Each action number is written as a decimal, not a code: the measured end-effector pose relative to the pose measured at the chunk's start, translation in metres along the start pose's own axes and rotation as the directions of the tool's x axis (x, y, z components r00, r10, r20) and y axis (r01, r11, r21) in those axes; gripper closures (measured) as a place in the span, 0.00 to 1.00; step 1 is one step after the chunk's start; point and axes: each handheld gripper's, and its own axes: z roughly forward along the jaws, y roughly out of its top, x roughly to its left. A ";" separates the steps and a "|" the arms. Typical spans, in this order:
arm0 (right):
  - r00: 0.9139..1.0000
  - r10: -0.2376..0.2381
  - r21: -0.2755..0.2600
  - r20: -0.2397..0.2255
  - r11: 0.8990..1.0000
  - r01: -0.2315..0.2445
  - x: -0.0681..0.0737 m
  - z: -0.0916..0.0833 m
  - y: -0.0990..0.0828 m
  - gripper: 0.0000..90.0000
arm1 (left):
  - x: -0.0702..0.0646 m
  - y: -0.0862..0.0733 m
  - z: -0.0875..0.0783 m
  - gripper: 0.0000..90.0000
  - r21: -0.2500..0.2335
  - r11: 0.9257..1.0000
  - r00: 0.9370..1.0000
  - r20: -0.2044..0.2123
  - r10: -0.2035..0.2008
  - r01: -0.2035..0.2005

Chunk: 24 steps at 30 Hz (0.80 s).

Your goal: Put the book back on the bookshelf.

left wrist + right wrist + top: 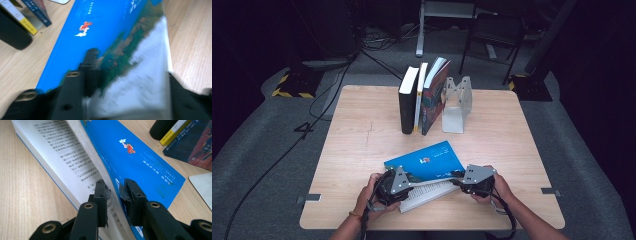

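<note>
Near my edge of the table (362, 125) lies the blue book (424, 161), flat, front cover partly lifted. Its long side runs left to right across me, tilted a bit, w/ the spine on the far side and the page edges facing me.

My right gripper (115, 191) is at the book's right end. Its jaws are close together w/ the cover (140, 162) and a few pages between them. I can't tell if the pads press on the cover yet; a small gap shows on one side. Text pages (62, 152) lie open to the left of it.

My left gripper (125, 82) sits at the book's left end, jaws around the corner of the page block, about a third open. Picture's blurry, so can't tell if it grips.

Both hands are about equally near. I think the right one matters next: the cover swings up and away from me, about the spine.

Far back stand three books (423, 95) & a metal bookend (457, 102), well apart.
</note>
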 end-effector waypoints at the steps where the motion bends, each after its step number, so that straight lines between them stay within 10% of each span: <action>1: 1.000 0.008 -0.008 -0.005 1.000 -0.008 0.000 -0.001 0.001 0.79 | 0.005 -0.004 -0.001 0.76 0.008 1.000 0.999 0.037 0.007 -0.007; 8: 0.999 0.042 -0.014 -0.008 0.999 -0.042 -0.017 0.002 -0.013 0.55 | 0.020 -0.014 -0.006 0.80 -0.010 1.000 0.996 0.089 0.002 -0.001; 14: 0.999 0.041 -0.066 -0.014 0.997 -0.042 -0.026 0.004 -0.023 0.75 | 0.033 -0.019 -0.011 0.75 -0.027 0.998 0.992 0.112 -0.058 0.061; 24: 1.000 -0.008 -0.038 0.005 0.999 0.008 -0.004 0.000 -0.009 0.80 | -0.005 0.011 -0.026 0.49 0.021 0.999 0.997 0.064 0.040 -0.041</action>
